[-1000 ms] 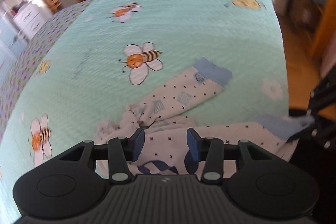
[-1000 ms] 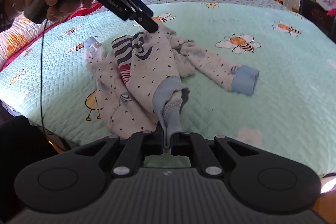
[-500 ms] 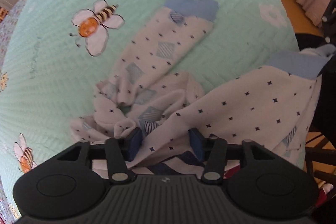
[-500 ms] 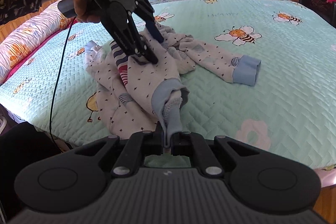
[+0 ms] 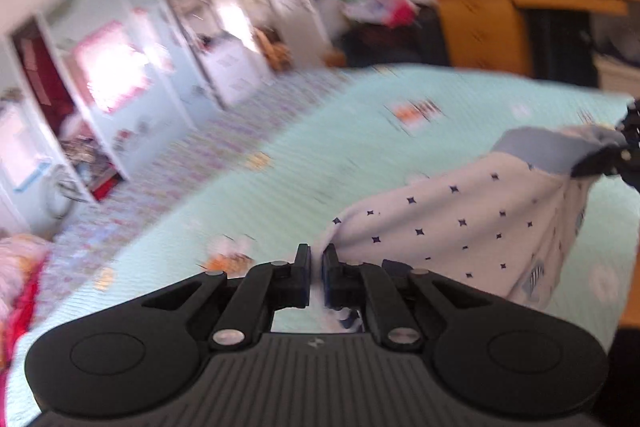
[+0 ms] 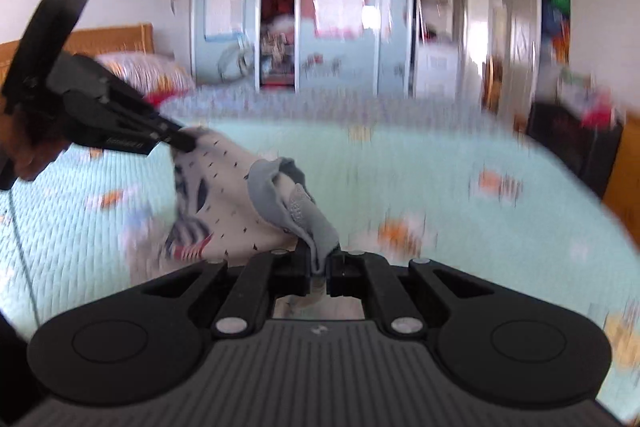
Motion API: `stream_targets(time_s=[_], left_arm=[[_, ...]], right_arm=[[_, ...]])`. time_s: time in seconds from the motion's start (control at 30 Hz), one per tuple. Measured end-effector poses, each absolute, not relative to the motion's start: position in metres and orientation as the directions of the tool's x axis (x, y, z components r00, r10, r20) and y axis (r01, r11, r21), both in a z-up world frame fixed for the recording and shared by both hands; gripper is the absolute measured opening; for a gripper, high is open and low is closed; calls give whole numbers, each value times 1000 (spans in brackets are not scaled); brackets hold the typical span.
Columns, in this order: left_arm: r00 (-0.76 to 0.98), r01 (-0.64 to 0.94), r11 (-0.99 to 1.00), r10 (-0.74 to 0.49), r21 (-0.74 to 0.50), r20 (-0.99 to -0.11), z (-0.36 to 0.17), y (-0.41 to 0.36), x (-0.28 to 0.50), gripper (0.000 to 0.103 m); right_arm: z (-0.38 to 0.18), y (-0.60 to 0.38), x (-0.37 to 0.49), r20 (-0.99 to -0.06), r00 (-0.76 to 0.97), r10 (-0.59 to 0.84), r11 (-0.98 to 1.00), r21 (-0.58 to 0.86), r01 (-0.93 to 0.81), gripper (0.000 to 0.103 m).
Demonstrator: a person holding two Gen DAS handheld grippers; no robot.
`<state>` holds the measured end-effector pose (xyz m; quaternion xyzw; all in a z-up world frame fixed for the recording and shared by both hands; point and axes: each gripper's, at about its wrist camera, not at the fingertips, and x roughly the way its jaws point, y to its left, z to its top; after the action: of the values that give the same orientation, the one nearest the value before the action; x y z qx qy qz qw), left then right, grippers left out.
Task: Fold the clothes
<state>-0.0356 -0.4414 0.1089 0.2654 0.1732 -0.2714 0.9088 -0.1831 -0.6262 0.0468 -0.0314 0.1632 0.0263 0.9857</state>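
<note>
Bedspread (image 5: 280, 167) lies below both grippers, and the garment (image 5: 460, 223) no longer rests crumpled on it but hangs stretched between them. Left gripper (image 5: 315, 259), open a second ago, now pinches its white edge; right gripper (image 6: 319, 263) clamps the blue cuff (image 6: 296, 203), ready for spreading flat.

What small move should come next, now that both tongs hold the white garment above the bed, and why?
Probably draw the two apart to stretch it flat. The left tongs pinch the white garment and the right tongs clamp its blue cuff, yet the cloth between them sags, bunched, above the bedspread.
</note>
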Motion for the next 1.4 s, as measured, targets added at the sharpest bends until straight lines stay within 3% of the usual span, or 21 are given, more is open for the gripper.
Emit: stream_targets(time_s=[0.13, 0.27, 0.37, 0.5, 0.57, 0.63, 0.8, 0.9, 1.03, 1.17, 1.4], left_arm=[[897, 437, 799, -352, 413, -268, 175, -417, -59, 4], [939, 340, 856, -334, 391, -85, 233, -397, -89, 4], [929, 355, 854, -369, 380, -36, 258, -390, -116, 4], [901, 420, 805, -426, 419, -84, 237, -395, -138, 7], [891, 448, 780, -429, 437, -146, 208, -399, -139, 7], [861, 506, 770, -425, 390, -279, 159, -396, -136, 7], [711, 616, 751, -400, 239, -578, 37, -389, -129, 7], [646, 597, 792, -382, 126, -660, -1, -375, -127, 7], [617, 613, 782, -383, 114, -688, -12, -375, -119, 9], [655, 641, 749, -420, 167, -628, -6, -386, -101, 44], [567, 794, 558, -536, 242, -626, -12, -443, -63, 46]], right_arm=[[118, -608, -151, -130, 990, 46, 976, -205, -72, 6], [169, -603, -145, -2, 999, 45, 968, -249, -44, 6], [207, -599, -140, 95, 994, 48, 960, -278, -20, 6], [252, -594, -133, 204, 977, 57, 951, -309, 9, 6], [236, -596, -132, 142, 987, 69, 955, -297, -24, 6], [217, -597, -131, 76, 994, 80, 957, -283, -55, 6], [104, -583, -146, -189, 981, 47, 952, -288, -101, 6], [37, -583, -164, -346, 938, -7, 957, -274, -94, 6], [-10, -595, -193, -474, 881, -17, 981, -180, -78, 6], [-24, -602, -215, -509, 861, 3, 991, -116, -72, 6], [-44, -627, -224, -539, 842, -25, 999, -41, 4, 7]])
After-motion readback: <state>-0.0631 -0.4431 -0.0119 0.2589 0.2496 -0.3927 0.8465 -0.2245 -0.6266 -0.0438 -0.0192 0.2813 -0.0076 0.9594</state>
